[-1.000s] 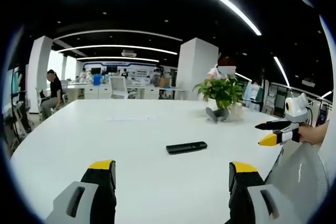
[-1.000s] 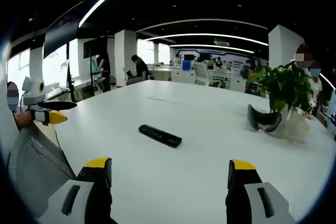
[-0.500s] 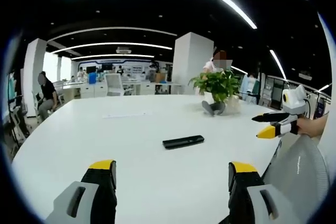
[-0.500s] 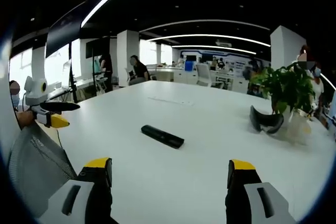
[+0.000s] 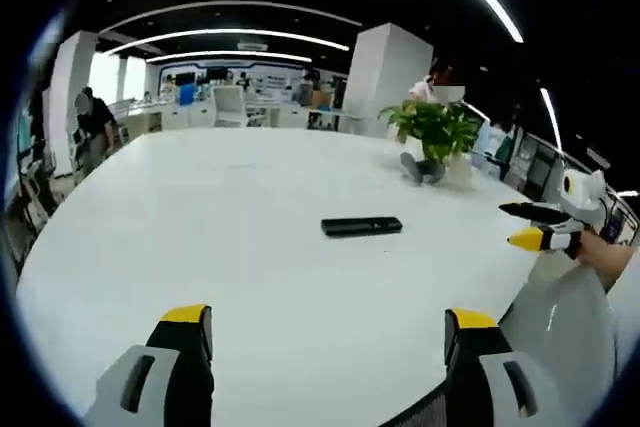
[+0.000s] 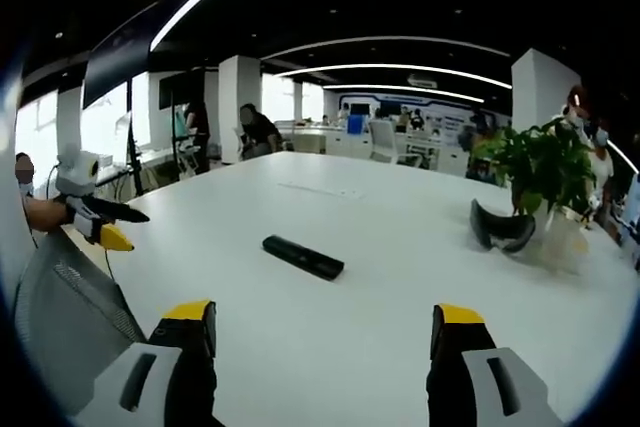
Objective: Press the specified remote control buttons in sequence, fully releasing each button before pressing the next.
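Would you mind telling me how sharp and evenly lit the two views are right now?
Left gripper view: soft, smeared blur throughout, the remote control lacking crisp edges, ceiling light strips bowed by the fisheye. Right gripper view: sharper, the remote control well defined on the evenly lit white table, bright windows at left blown out.

Table ahead of tongs – smooth, white, slight sheen. Remote – matt black plastic. Chair back – grey mesh cloth.

left tongs | right tongs | grey bodies, black jaws, yellow tips
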`<action>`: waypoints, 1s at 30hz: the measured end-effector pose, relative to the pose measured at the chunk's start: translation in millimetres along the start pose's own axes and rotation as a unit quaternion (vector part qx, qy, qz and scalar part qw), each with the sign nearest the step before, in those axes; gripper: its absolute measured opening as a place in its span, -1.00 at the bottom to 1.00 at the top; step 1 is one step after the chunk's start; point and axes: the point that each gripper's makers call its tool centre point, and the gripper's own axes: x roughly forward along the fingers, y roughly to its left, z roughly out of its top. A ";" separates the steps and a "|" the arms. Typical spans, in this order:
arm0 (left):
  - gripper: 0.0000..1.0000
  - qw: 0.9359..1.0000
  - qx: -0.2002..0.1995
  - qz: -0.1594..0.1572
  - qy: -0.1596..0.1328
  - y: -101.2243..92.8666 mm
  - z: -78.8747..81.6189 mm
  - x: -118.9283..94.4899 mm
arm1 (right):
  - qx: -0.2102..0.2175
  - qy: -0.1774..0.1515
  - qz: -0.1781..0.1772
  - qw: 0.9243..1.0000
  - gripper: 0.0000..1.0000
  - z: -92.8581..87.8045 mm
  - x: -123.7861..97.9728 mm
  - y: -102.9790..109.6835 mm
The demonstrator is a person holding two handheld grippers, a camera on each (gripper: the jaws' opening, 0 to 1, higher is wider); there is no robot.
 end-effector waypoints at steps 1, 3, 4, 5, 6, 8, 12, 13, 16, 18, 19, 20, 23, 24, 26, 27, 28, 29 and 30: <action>0.97 1.000 0.017 -0.004 0.015 2.3 -1.2 3.5 | -0.001 0.002 0.002 1.000 0.76 -1.2 0.2 0.2; 0.87 0.996 0.074 -0.021 0.055 5.3 -5.6 12.0 | -0.002 0.005 0.005 1.000 0.72 -3.2 0.2 0.3; 0.81 0.992 0.102 -0.024 0.075 7.7 -8.4 15.1 | -0.003 0.005 0.006 1.000 0.71 -3.3 0.0 0.3; 0.77 0.983 0.151 -0.033 0.103 9.8 -12.4 20.8 | -0.003 0.004 0.007 1.000 0.69 -2.9 -0.3 0.2; 0.74 0.976 0.178 -0.041 0.120 10.5 -14.7 24.9 | -0.003 0.002 0.008 1.000 0.68 -2.6 -0.5 0.0; 0.71 0.958 0.229 -0.067 0.158 9.0 -20.5 35.1 | -0.001 0.002 0.007 1.000 0.67 -3.0 -0.6 -0.6; 0.62 0.942 0.251 -0.121 0.185 0.2 -15.2 55.7 | 0.004 -0.001 0.001 1.000 0.65 -3.2 -1.7 -4.4; 0.60 0.942 0.249 -0.129 0.185 -1.6 -11.8 59.8 | 0.007 -0.003 -0.001 1.000 0.64 -3.2 -2.2 -6.0; 0.57 0.941 0.232 -0.162 0.187 -7.4 4.3 75.1 | 0.012 -0.006 -0.006 1.000 0.61 -2.7 -3.1 -8.5; 0.53 0.939 0.228 -0.176 0.190 -8.5 12.5 82.5 | 0.014 -0.004 -0.009 1.000 0.59 -4.4 -3.6 -10.2; 0.50 0.937 0.225 -0.183 0.193 -9.1 16.0 85.7 | 0.014 0.001 -0.011 1.000 0.58 -6.1 -3.9 -10.7; 0.46 0.936 0.216 -0.197 0.194 -10.7 22.6 90.9 | 0.013 0.004 -0.013 1.000 0.56 -7.4 -4.2 -11.4; 0.45 0.941 0.176 -0.225 0.184 -16.5 41.7 103.3 | 0.011 0.007 -0.011 1.000 0.53 -8.8 -3.7 -11.0; 0.45 0.941 0.176 -0.225 0.185 -15.5 43.8 105.1 | 0.010 0.007 -0.010 1.000 0.52 -8.9 -3.6 -10.3; 0.44 0.939 0.180 -0.224 0.187 -12.6 53.0 114.2 | 0.009 0.008 -0.008 1.000 0.50 -9.2 -3.1 -9.5; 0.43 0.938 0.188 -0.223 0.189 -10.9 57.6 119.6 | 0.009 0.009 -0.007 1.000 0.50 -9.3 -3.0 -9.4; 0.41 0.935 0.198 -0.221 0.195 -9.0 59.7 122.8 | 0.009 0.009 -0.007 1.000 0.50 -9.3 -2.9 -9.2; 0.39 0.930 0.213 -0.222 0.200 -8.0 63.3 127.0 | 0.009 0.009 -0.007 1.000 0.49 -9.2 -2.8 -8.8; 0.37 0.928 0.220 -0.223 0.203 -7.6 65.2 129.8 | 0.009 0.009 -0.007 1.000 0.49 -9.3 -2.7 -8.9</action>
